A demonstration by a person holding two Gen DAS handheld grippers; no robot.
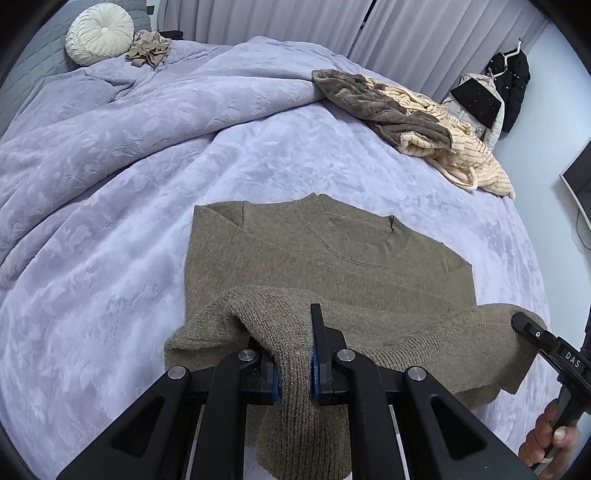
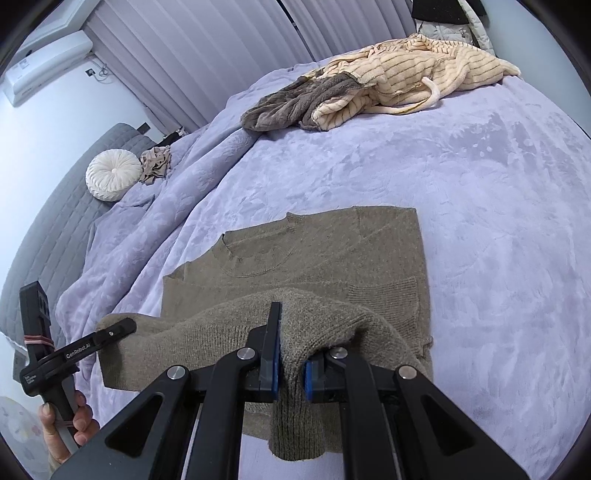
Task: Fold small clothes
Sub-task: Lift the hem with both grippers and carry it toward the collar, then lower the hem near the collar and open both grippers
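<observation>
An olive-brown knit sweater (image 1: 325, 254) lies flat on the lavender bedspread (image 1: 110, 240), collar toward the far side, sleeves folded in. It also shows in the right wrist view (image 2: 332, 251). My left gripper (image 1: 295, 354) is shut on the sweater's bottom hem at its left side and holds it lifted over the body. My right gripper (image 2: 291, 354) is shut on the hem at its right side, also lifted. Each gripper shows at the edge of the other's view: the right gripper (image 1: 524, 325) and the left gripper (image 2: 122, 328).
A pile of grey and cream striped clothes (image 1: 424, 125) lies at the far right of the bed, also in the right wrist view (image 2: 388, 85). A round white cushion (image 1: 99, 33) and a beige garment (image 1: 147, 48) sit at the headboard. Coats (image 1: 506, 85) hang by the wall.
</observation>
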